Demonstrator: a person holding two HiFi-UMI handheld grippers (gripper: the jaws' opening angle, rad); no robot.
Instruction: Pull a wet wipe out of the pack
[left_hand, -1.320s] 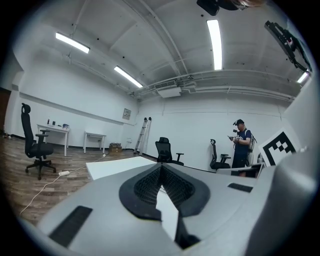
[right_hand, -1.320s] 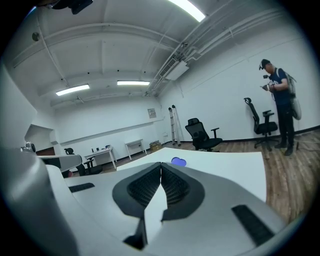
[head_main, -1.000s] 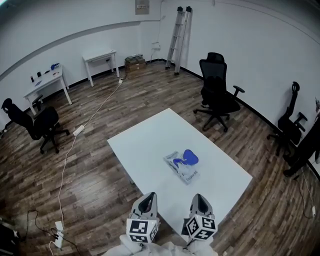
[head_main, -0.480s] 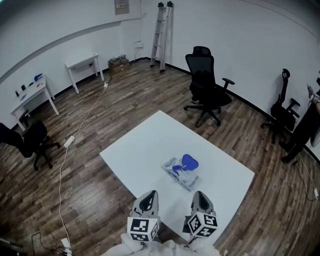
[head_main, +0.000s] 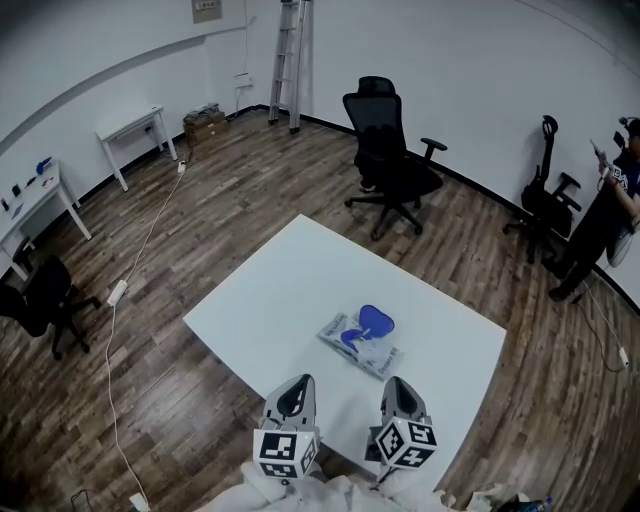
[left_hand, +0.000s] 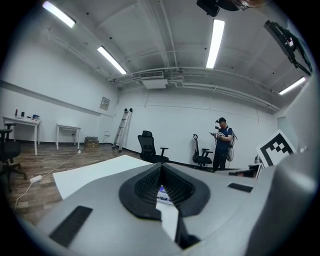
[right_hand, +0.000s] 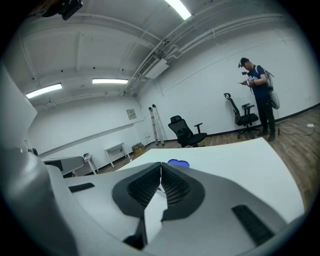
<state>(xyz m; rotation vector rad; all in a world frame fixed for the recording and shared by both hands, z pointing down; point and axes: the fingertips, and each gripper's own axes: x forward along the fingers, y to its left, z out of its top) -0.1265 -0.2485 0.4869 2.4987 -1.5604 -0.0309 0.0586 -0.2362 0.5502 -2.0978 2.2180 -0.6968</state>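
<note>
White tabletop (head_main: 300, 290) fills my head view, and the wet wipe pack (head_main: 362, 347) lies flat on it with its blue lid (head_main: 374, 321) on top; I cannot see into it. The left gripper (head_main: 297, 386) and right gripper (head_main: 396, 389) hang over the near edge, apart from the pack.

In the left gripper view, the left gripper (left_hand: 161, 168) is clenched tip to tip on nothing, with the pack (left_hand: 164, 190) glimpsed beyond.

In the right gripper view, the right gripper (right_hand: 161, 166) is likewise clenched and empty, the blue lid (right_hand: 178, 163) just ahead.
</note>
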